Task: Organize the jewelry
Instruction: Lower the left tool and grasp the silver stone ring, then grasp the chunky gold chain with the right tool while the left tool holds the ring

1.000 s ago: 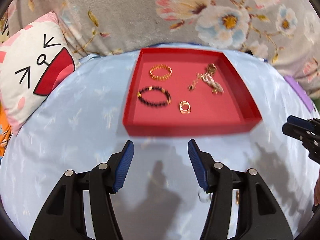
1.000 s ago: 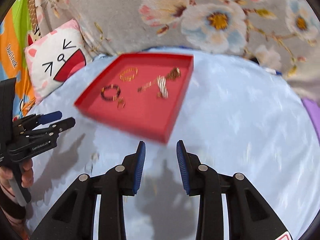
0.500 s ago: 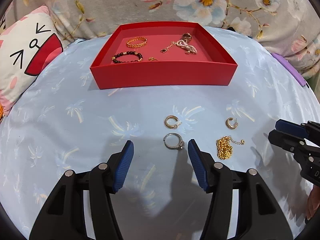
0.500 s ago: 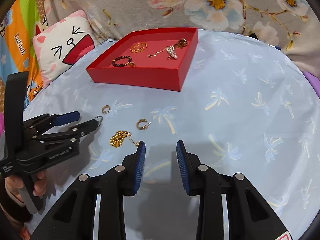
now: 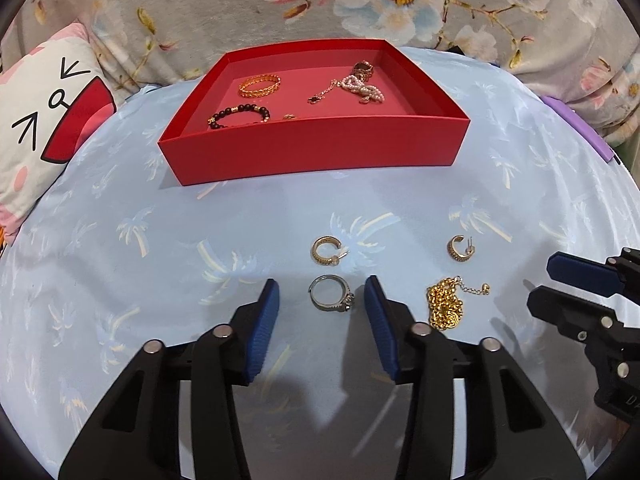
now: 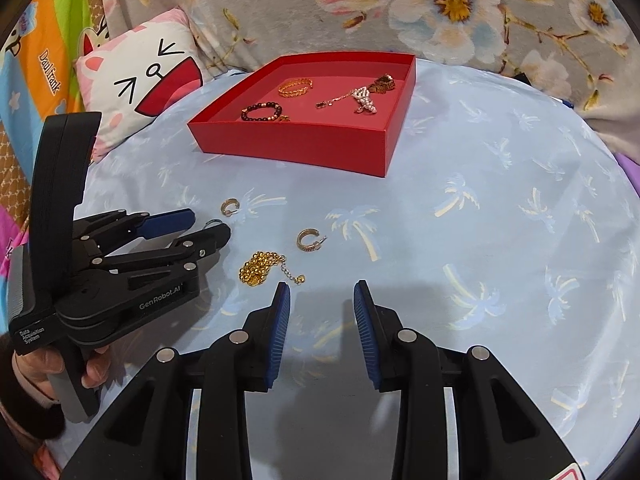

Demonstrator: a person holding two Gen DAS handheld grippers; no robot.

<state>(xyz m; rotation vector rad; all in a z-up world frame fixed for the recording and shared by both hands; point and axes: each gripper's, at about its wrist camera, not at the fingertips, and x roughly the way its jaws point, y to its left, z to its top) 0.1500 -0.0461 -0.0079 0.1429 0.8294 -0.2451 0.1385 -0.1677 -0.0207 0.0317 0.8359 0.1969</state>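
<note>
**Left tongs close in on the silver ring**

The left gripper (image 5: 322, 308) straddles a silver ring (image 5: 330, 298) that lies flat on the blue palm-print cloth (image 5: 120, 272), near the cloth's front edge. Its jaws have just been closing, and the ring sits between them, but a gap shows on each side: the pads do not yet press on it. The right gripper (image 6: 320, 320) hangs over bare cloth toward the front edge, its jaws a little apart and empty.

Three more pieces wait on the cloth: a gold hoop earring (image 5: 326, 251) just beyond the ring, a second hoop earring (image 5: 459, 247) farther right, and a bunched gold chain (image 5: 446, 306) just beside the left gripper's right finger. The red tray (image 5: 312, 156) stands toward the back of the cloth and already holds a gold bangle (image 5: 259, 84), a dark bead bracelet (image 5: 239, 114) and a pearl piece (image 5: 362, 88).

The step in hand looks like picking up the ring for the tray. To do it well, the tips should sink until they brush the cloth, since the band is thin and lies flat. Closing should be slow and centred, so that neither pad pushes the ring sideways first. The stone setting, on the near right of the band, may make it tilt or skid. The soft cloth could bunch into the pinch, so the lift should go straight up.
</note>
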